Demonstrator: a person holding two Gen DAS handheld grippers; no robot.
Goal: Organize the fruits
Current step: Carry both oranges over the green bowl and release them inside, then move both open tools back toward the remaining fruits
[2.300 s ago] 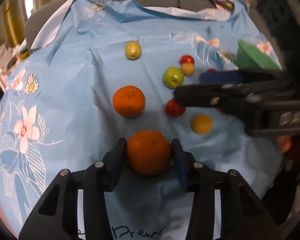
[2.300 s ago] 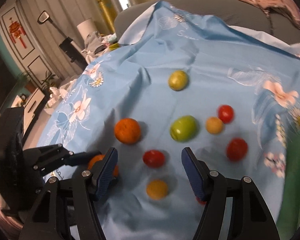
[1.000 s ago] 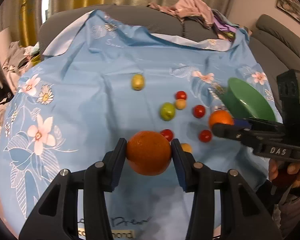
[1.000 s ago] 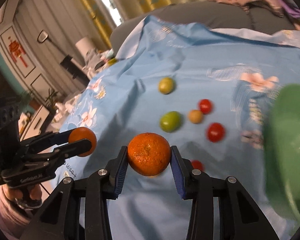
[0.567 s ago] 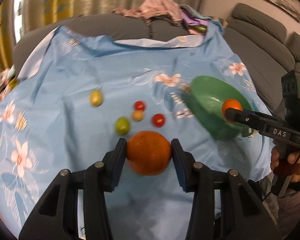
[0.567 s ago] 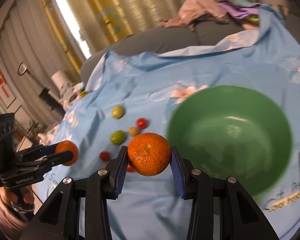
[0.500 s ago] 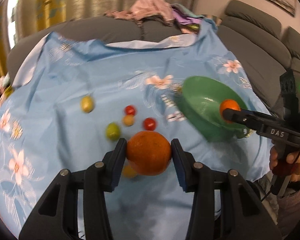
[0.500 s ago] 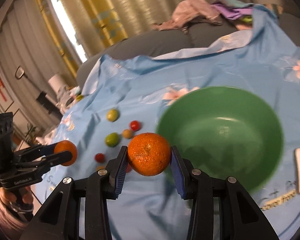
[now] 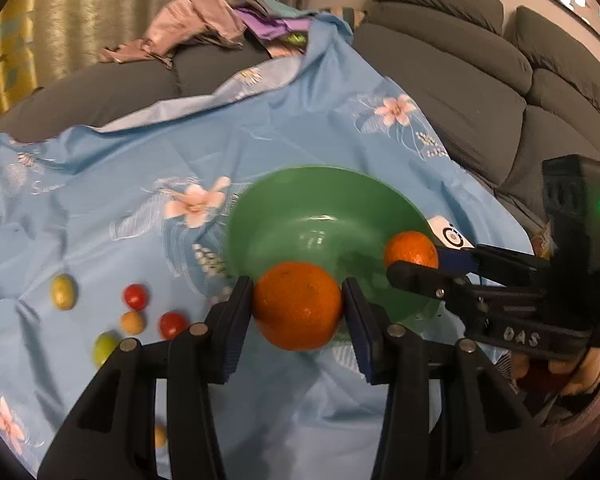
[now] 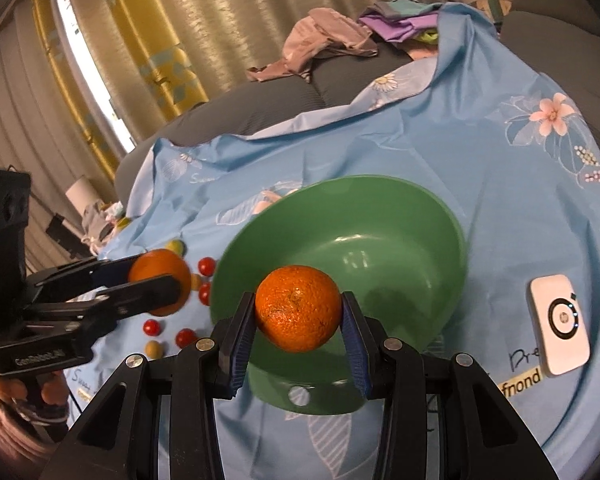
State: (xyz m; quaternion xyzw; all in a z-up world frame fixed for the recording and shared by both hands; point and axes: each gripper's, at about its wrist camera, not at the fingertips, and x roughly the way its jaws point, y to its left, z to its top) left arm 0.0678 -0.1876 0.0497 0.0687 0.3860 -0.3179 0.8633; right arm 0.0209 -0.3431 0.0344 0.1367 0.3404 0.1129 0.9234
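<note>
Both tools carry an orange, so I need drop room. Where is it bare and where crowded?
The green bowl is bare inside. Bare cloth lies between its far rim and the grey sofa back, and between the bowl and the white device. Crowded: the small fruits left of the bowl, where the left tool holds its orange.

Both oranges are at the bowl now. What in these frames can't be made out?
- Left wrist view: green bowl near rim, hidden behind the left hand-held gripper's orange.
- Right wrist view: small fruits partly hidden by the bowl rim and the left gripper.
- Left wrist view: small fruits blurred; kinds unclear.
</note>
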